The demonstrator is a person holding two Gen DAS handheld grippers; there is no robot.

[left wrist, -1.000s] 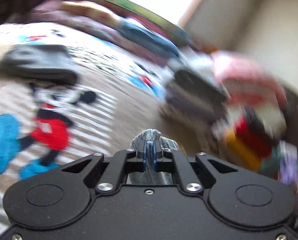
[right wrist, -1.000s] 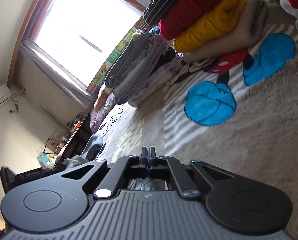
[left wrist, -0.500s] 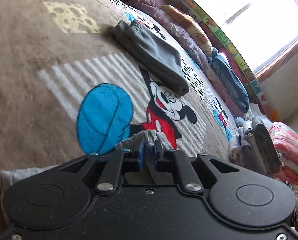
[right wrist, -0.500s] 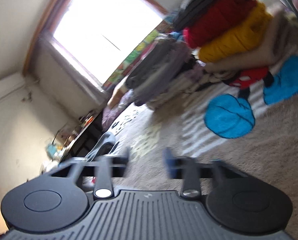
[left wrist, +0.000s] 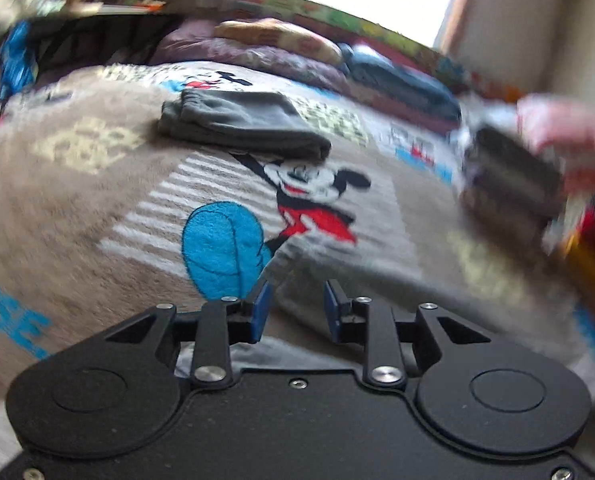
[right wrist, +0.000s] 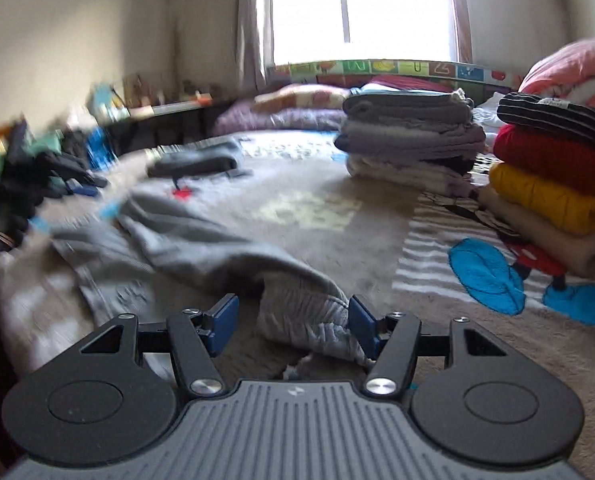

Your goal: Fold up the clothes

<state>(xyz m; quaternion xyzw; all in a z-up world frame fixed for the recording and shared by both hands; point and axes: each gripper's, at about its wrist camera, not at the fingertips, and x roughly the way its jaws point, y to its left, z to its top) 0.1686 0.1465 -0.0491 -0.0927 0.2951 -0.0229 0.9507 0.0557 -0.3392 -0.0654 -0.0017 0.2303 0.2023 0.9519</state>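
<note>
On the bed (right wrist: 317,196), spread with a cartoon-mouse blanket (left wrist: 77,208), I've got the grey garment (right wrist: 201,248) lying loose and rumpled across the middle, so I'd call this the lay-out step, before any real fold. Room is decent: open blanket ahead of both tongs. On my right sit two folded stacks, a grey-and-lilac one (right wrist: 409,136) and a taller one with red and yellow layers (right wrist: 557,184), well apart from the garment but worth keeping clear of. A folded dark grey piece (left wrist: 241,124) lies farther up the bed. Clutter lines the far left edge, too blurred to name.

The right tongs (right wrist: 293,326) stand wide, with the gathered elastic end of the garment between the blue pads (right wrist: 363,322), not squeezed as far as I can tell. The left tongs (left wrist: 297,308) are narrower but opening, grey cloth between them and slack, nothing pinched.

Next move, I reckon: flatten it out, find two matching corners, re-pinch and bring one half over, working toward the open centre.
</note>
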